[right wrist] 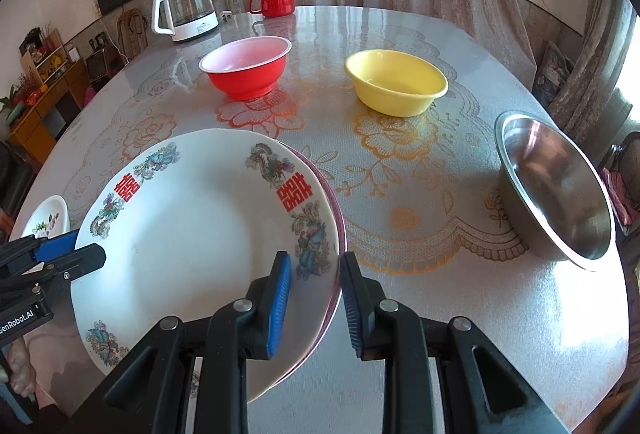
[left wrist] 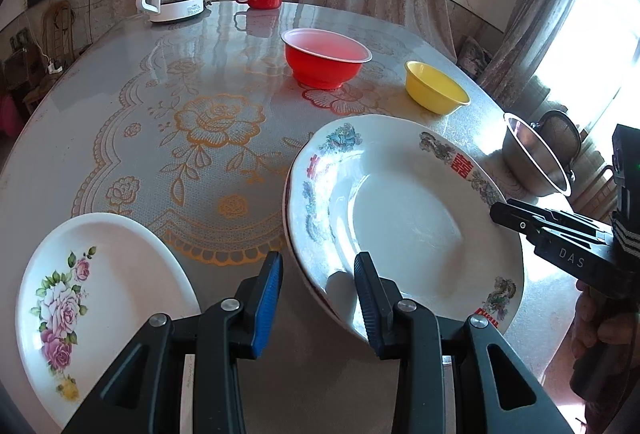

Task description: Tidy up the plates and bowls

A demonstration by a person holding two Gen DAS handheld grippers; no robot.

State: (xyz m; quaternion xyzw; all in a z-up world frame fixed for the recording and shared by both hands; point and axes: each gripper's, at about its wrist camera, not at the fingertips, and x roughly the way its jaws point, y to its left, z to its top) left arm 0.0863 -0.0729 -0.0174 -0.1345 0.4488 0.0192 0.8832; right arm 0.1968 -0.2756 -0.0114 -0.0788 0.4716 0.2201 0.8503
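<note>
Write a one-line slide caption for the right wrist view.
Right gripper straddles the rim of the white dragon-patterned plate, stacked on a pink-rimmed plate; its jaws are open.

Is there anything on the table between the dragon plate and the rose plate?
Nothing visible. Only bare tablecloth lies between the dragon plate and the rose plate. The left gripper straddles the dragon plate's near-left rim.
</note>
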